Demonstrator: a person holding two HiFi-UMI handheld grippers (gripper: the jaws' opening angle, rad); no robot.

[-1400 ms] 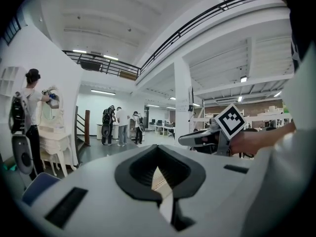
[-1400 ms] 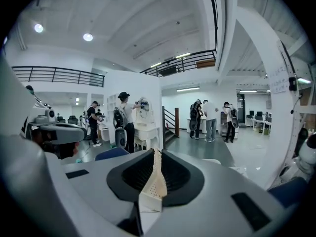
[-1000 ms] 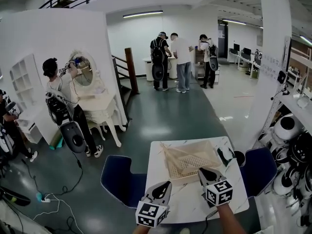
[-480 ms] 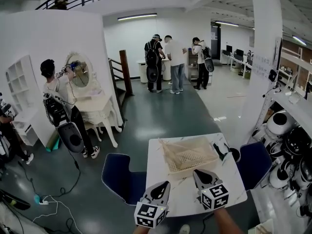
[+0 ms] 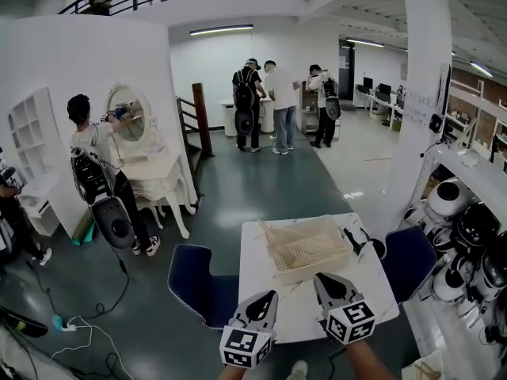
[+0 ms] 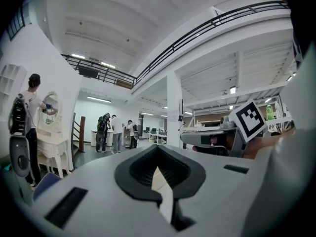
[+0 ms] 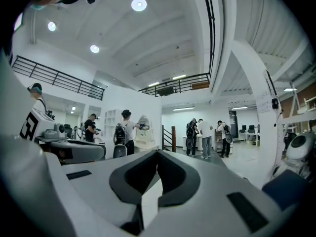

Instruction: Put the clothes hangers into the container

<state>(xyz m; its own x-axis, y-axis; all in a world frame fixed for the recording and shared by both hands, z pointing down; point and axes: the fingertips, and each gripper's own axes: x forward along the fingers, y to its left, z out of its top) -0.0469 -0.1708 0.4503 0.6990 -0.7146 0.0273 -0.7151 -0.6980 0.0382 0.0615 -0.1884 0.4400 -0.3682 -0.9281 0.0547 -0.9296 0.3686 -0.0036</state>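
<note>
Well, you held your left gripper [image 5: 267, 298] near the front edge of the white table [image 5: 372, 287], jaws pressed together on nothing. Ahead, the hangers [image 5: 275, 236] lay in the lattice container [image 5: 315, 264] (pale on pale, hard to separate). Your right gripper [image 5: 322, 279] hung alongside, jaws likewise closed, empty.

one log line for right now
left gripper: jaws shut, empty | right gripper: jaws shut, empty | basket: on table, neither gripper touching it
</note>
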